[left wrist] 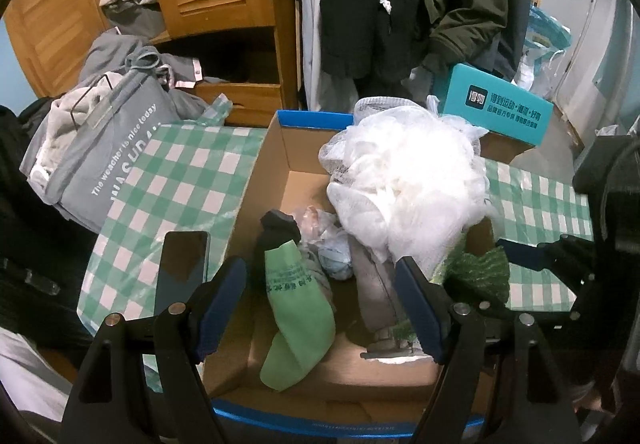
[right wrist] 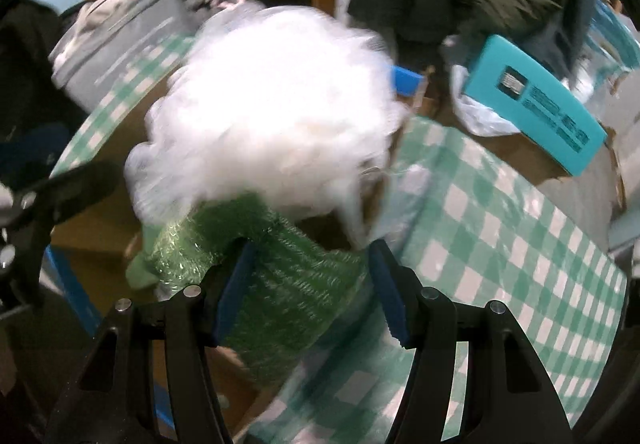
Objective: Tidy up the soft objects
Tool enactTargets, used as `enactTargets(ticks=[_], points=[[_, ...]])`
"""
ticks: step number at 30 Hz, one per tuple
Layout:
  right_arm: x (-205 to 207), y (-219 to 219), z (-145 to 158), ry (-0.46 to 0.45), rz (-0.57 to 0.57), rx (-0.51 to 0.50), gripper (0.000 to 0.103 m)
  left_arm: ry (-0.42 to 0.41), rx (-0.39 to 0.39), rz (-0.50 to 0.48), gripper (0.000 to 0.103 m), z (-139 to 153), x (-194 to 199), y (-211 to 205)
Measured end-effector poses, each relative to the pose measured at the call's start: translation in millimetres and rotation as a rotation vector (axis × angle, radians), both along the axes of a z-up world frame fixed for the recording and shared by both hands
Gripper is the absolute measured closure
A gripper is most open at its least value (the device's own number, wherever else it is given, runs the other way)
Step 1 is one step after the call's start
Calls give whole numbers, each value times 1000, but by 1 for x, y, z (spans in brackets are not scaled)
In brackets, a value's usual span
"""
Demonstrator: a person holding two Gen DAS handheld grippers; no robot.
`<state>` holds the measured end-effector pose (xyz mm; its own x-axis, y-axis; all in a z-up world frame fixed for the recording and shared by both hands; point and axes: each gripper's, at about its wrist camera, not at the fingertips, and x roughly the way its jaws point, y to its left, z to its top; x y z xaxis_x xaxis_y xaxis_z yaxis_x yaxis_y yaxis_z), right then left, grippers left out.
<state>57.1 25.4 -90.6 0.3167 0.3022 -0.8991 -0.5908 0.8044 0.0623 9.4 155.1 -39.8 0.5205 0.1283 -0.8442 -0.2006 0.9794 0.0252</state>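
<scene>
Right wrist view shows the right gripper [right wrist: 308, 284] closed on a green scouring cloth [right wrist: 280, 284], a glittery knitted bundle filling the gap between its blue pads, with a white mesh bath puff [right wrist: 264, 116] bunched at twelve o'clock just beyond it and seemingly carried along with it. The step in hand looks like the drop-off: a soft item is being brought over the cardboard box [left wrist: 272, 164] that sits on the green-checked table [right wrist: 500, 244].

In the left wrist view the puff hangs at one o'clock over the box's far right corner, and the green cloth peeks out at four o'clock beside the box wall. The left gripper [left wrist: 322, 292] stands wide and empty above the box's near half. Below it lie a green sock [left wrist: 296, 308] at six o'clock, a grey cloth [left wrist: 372, 284] and a pale blue bundle [left wrist: 338, 262] near the middle.

The next move would call for lowering the load fully inside the walls before letting go (the puff is bulky and springy, so it may catch on the rim or spill over the edge).

Much is hard to read: the right wrist picture is smeared by motion, the puff is blown out to plain white, and it hides most of the box. Whether the puff and green cloth are joined or merely pressed together cannot be told. A dark phone [left wrist: 184, 260] lies on the table at nine o'clock of the box.
</scene>
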Motion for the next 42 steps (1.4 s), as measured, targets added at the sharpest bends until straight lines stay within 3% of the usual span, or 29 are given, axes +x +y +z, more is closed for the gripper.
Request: enactTargets(ticks=[19,27,30,42], points=[[-27,-41,60,-74,-44,126,42,-59,-11,-22,22,26,-20,-5],[-30,-55,80,-129,-72,147,41,-101,4,-51,9,45,-30,-19],[-32,-60,88,-150,-86,162,37,-113,12,-55,4,47,-34,-23],[-32,-75,96,-176,-122,172,34,-105,35,-53,3,50,-36,-31]])
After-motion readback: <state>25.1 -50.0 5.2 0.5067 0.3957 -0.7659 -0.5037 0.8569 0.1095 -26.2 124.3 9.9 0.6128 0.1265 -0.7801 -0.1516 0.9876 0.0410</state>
